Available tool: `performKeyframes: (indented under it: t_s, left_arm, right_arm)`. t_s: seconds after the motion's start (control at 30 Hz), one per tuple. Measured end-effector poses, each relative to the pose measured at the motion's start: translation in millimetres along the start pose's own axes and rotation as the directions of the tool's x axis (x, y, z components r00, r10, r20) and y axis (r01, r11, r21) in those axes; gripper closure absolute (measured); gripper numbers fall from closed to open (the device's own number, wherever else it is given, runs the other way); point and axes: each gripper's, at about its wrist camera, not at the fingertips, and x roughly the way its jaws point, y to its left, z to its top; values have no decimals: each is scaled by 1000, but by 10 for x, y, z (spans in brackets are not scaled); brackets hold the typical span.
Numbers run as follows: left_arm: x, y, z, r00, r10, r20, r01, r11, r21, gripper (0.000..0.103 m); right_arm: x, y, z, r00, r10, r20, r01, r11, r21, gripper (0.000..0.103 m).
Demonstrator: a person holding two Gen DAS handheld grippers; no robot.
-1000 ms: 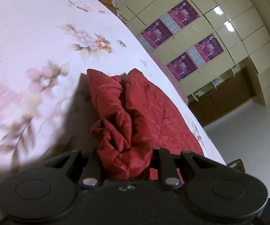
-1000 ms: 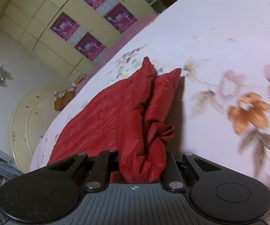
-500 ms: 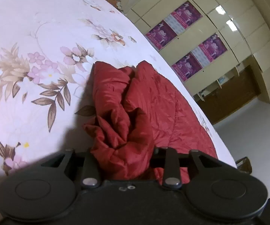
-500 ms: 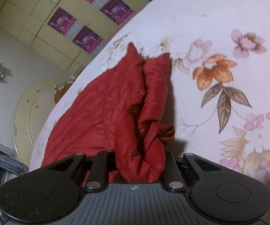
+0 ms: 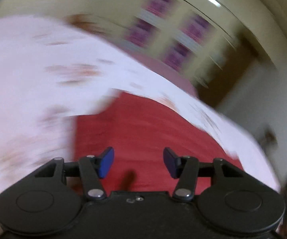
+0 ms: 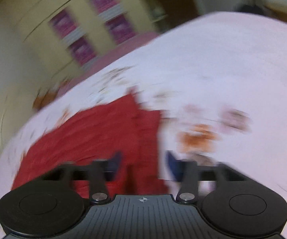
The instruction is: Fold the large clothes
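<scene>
A red garment [image 5: 143, 131] lies flat on a bed with a pale floral sheet [image 5: 27, 63]. Both views are motion-blurred. My left gripper [image 5: 138, 162] is open and empty above the garment's near part, its blue pads apart. In the right wrist view the same garment [image 6: 95, 139] lies spread to the left and centre, its right edge running down between the jaws. My right gripper [image 6: 143, 165] is open and empty above that edge.
The floral sheet [image 6: 233, 75] stretches far to the right in the right wrist view. Cream cabinets with purple posters [image 5: 163, 33] stand beyond the bed. Pale floor [image 5: 263, 99] shows past the bed's right edge in the left wrist view.
Both grippers were shut on bunched folds of the red garment. They have opened and let it go; the garment now lies flat, and both cameras are swinging quickly.
</scene>
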Motion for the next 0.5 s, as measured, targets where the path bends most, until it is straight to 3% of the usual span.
performKeyframes:
  t_s: [0.1,0.17,0.27,0.37,0.4,0.43,0.5]
  left_arm:
    - [585,-634,28,995,-46,-86,64,973,222,53]
    - [909,-835,-42,992,-23,-125,61,948,312,53]
    - [1174,-754,-48,994,31,-106,8,937,350,53]
    - [1178,-411,121,993,96,-68,-70,945,320,65]
    - [1166,-232,174,993,104,-64,-81,952,297,68]
    - [1155,-119,210,992,114,-60,-93,956,279,72]
    - [1144,67,253,990,124,-63,-104,960,261,76]
  right_arm:
    - [399,669,-34,996,73,-54,-81,980,-184,64]
    - [702,1007,-110,987,100,-122,-130,952,-278,64]
    - [952,1156,-285,992,51,-118,-94,916,-391,63]
    - [1026,837,-162,997,-42,-60,18,934,-357,64]
    - [1022,649,-95,996,-81,-43,63,944,-324,67]
    - [1010,439,-38,996,-60,-59,42,961,-275,100]
    - [990,135,11,996,6,-94,-23,983,-183,103]
